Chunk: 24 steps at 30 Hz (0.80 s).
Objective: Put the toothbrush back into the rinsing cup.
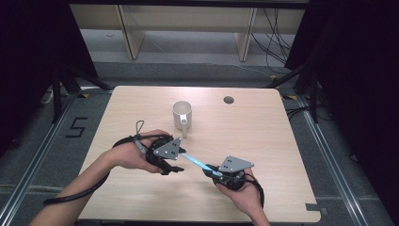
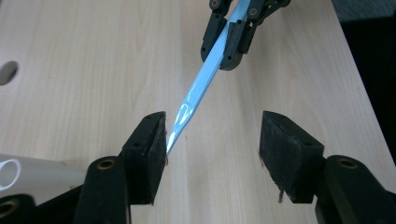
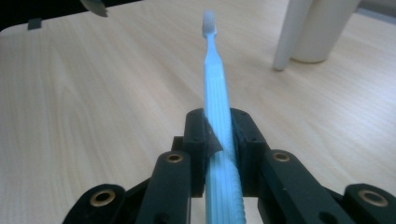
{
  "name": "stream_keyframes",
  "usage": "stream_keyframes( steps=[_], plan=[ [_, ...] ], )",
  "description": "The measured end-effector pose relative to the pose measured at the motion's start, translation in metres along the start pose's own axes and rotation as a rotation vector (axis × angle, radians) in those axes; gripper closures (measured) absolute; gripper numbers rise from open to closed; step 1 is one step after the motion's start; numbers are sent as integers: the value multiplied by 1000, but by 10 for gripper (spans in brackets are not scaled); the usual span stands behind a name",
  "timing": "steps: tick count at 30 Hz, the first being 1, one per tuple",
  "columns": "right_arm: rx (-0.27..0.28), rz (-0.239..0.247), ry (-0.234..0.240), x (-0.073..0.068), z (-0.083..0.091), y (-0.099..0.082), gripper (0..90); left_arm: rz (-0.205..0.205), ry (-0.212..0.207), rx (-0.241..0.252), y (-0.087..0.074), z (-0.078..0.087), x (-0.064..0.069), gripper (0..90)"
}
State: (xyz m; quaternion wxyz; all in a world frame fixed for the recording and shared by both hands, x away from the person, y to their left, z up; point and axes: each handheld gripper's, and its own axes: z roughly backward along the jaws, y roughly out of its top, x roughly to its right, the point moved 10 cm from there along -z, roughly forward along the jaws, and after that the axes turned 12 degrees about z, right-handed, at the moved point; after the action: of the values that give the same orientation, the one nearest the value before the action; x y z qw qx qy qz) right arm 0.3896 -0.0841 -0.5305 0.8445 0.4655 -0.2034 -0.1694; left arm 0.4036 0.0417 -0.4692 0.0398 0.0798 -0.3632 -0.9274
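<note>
A light blue toothbrush (image 1: 195, 162) (image 3: 214, 70) is held just above the table by its ribbed handle, with my right gripper (image 1: 214, 172) (image 3: 219, 126) shut on it. Its white bristle head points away toward my left gripper (image 1: 178, 162) (image 2: 212, 135). In the left gripper view the toothbrush (image 2: 201, 88) runs down from the right gripper (image 2: 231, 46), and its thin end lies against the inner face of one pad (image 2: 156, 140). The other pad stands well apart from it, so the left jaws are open.
A white mug (image 1: 182, 114) (image 3: 317, 28) stands upright on the wooden table (image 1: 263, 127), behind the two grippers, its handle toward the person. A round cable hole (image 1: 228, 100) sits near the table's far edge. Dark floor and shelving lie beyond.
</note>
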Motion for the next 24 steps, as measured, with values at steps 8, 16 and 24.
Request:
stream_keyframes(
  steps=[8,16,24],
  plan=[
    [54,-26,-81,20,13,10,788,130,66,179,2,11,-4,408],
    [96,-40,-132,30,20,17,788,264,107,349,3,26,-9,394],
    [124,-56,-158,35,25,25,788,294,98,386,-6,20,-7,393]
  ],
)
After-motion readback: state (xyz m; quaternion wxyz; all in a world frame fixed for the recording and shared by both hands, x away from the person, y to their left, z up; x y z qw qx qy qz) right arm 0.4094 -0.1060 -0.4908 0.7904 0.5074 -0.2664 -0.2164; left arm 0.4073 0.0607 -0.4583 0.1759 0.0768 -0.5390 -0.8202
